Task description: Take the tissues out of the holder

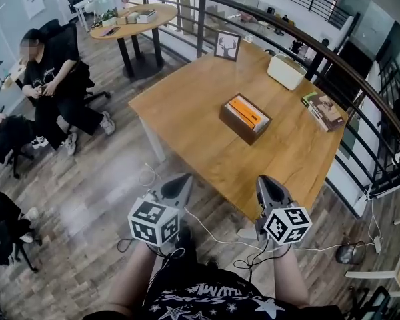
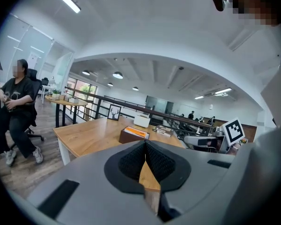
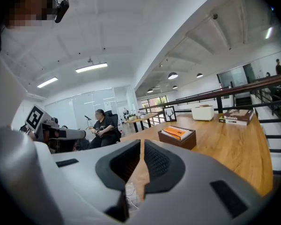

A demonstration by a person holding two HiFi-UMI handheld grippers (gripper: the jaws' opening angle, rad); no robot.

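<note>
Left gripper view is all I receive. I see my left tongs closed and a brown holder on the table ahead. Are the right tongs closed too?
Observer: Yes. In the right gripper view, the right gripper has its tongs together, with nothing between them.
Operator: Are both grippers above the table?
Observer: No. In the head view, the left gripper and the right gripper are over the floor, short of the near edge of the table.
Operator: Is the holder open on top?
Observer: Yes. Seen from above, the holder has an open top, and an orange-topped tissue pack lies inside it.
</note>
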